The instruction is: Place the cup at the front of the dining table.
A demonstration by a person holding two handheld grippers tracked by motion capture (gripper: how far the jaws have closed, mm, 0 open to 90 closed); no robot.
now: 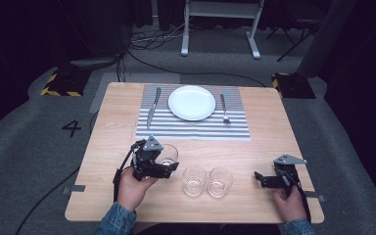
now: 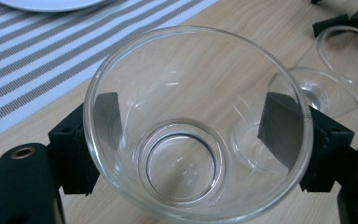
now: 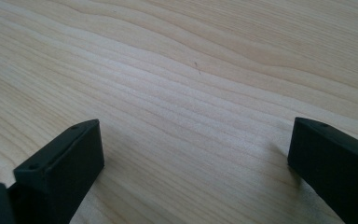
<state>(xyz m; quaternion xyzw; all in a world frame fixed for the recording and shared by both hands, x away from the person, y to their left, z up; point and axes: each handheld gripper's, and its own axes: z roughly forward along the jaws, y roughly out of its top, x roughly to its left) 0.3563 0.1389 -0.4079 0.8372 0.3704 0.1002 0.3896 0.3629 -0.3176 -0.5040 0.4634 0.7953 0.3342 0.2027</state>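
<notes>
- The glass (image 1: 168,154) you hold sits at the lower left of the high view, just left of the two other glasses and below the placemat's near edge.
- Your left claw (image 1: 165,164) pinches this glass across its wall. In the left gripper view the glass (image 2: 196,123) takes up the middle of the frame, with one black jaw pressed against its left side and the other against its right.
- You look straight into its mouth in that view. It is clear and has nothing in it, and its round base shows at lower centre.
- Whether the base touches the counter (image 1: 254,147), you cannot tell from these views.
- Two more empty glasses stand side by side at lower centre of the high view: the middle glass (image 1: 194,180) and the right glass (image 1: 220,181), close together, perhaps touching.
- Your right claw (image 1: 258,177) rests at the lower right of the high view, well apart from the glasses. Its jaws are spread wide over bare wood (image 3: 177,93) with nothing between them.
- Further up, a striped placemat (image 1: 191,128) carries a white plate (image 1: 192,102) at its centre.
- A knife (image 1: 153,106) lies to the left of the plate and a fork (image 1: 224,108) to its right, both on the placemat.
</notes>
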